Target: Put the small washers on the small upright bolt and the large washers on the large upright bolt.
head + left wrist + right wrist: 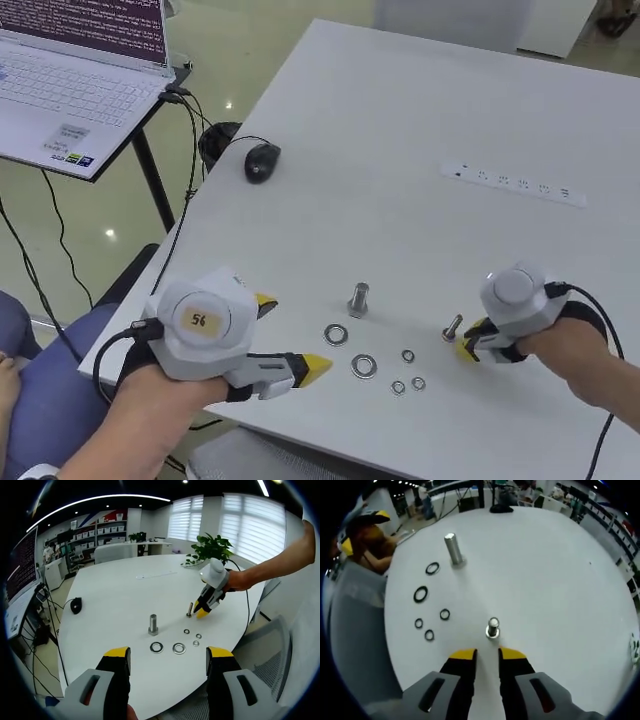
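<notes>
Left gripper (169, 654): jaws held wide apart, empty, frame bottom.
Right gripper (487, 656): jaws slightly parted, empty, just below small bolt (493, 627).
Large bolt (454, 549): upper left, bare.
Washers (420, 594): laid flat, left of centre; smallest barely resolved.

The head view looked steeply down at the table (400, 150) from above its near edge. The left gripper view faced low across it from that edge; the right gripper view sat close behind the small bolt (493, 627). All three shared that bolt, the large bolt (153, 624) and the washers (364, 366).

Bright office with blind-covered windows (210, 515), wall shelves (107, 530), potted plant (212, 547).
</notes>
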Motion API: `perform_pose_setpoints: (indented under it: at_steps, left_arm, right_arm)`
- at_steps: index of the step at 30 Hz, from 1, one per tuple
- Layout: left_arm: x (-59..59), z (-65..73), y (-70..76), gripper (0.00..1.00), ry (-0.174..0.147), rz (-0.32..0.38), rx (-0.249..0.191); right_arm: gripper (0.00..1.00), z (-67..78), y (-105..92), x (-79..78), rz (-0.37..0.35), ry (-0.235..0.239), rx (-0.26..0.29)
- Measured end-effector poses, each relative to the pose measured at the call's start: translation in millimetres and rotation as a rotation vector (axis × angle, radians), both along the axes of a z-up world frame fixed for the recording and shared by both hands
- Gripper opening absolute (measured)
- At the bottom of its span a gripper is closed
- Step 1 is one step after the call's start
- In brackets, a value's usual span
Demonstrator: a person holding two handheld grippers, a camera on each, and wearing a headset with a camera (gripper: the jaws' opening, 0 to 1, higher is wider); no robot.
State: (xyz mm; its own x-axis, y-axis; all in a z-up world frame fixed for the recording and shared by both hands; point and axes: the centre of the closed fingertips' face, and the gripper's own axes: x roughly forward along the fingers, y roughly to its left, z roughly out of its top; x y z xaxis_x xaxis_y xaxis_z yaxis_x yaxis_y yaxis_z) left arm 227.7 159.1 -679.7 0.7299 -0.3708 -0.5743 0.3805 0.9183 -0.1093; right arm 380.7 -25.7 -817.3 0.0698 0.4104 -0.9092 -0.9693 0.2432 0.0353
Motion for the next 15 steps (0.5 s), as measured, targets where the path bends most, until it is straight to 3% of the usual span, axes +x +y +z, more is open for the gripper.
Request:
perform_pose_setpoints:
  at_steps: [5, 10, 15]
  left_arm:
    - [-1.7, 1.4, -1.1, 0.6, -0.005, -0.005, 0.001]
    - [-2.2, 3.6, -1.6, 0.6, -0.01, -0.015, 0.007]
    - [-1.7, 8.1, -1.8, 0.6, -0.02, -0.017, 0.008]
  right_arm:
    - [0.18, -2.0, -1.5, -25.2, 0.012, 0.025, 0.021]
    - [0.18, -3.1, 10.0, -50.8, 0.082, 0.036, 0.045]
    - [0.18, -0.4, 25.5, -66.9, 0.136, 0.041, 0.07]
